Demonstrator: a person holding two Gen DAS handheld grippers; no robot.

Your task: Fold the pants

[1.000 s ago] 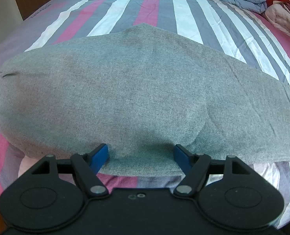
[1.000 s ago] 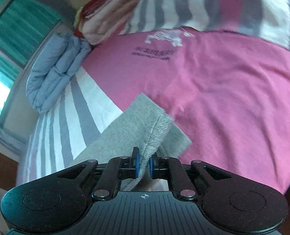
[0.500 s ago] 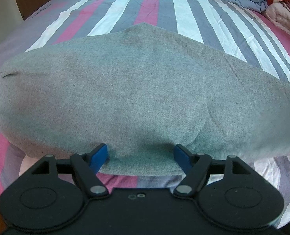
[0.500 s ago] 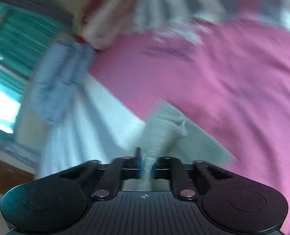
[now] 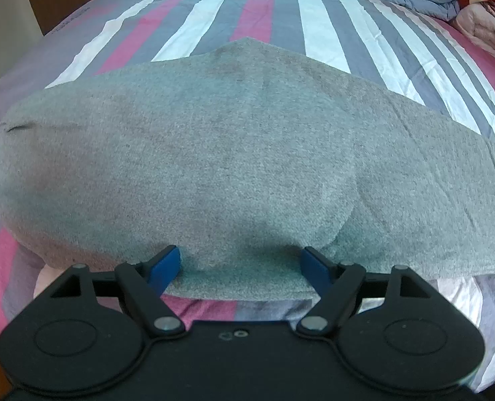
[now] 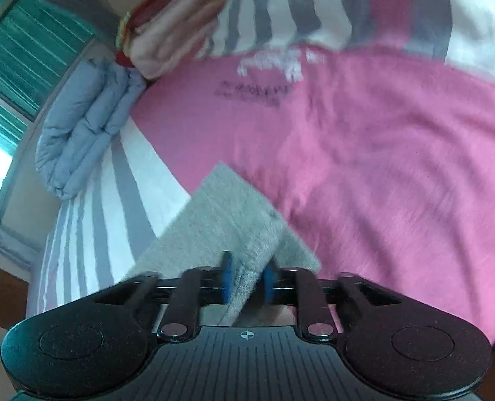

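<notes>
We had the pants [image 5: 234, 153] spread flat on the bed [image 5: 264, 6], not yet folded. Our left gripper [image 5: 240, 269] stood wide open at the near edge; our right gripper [image 6: 247, 279] pinched a lifted cuff.

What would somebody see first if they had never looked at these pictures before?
First, the big grey fleecy pants spread across the striped pink, white and grey bedsheet, filling the middle of the left view, with the open left gripper at their near edge. In the right view, the right gripper pinches a grey corner of the pants above a bright pink cloth. A folded pale blue quilt sits to the left, near the green window.
</notes>
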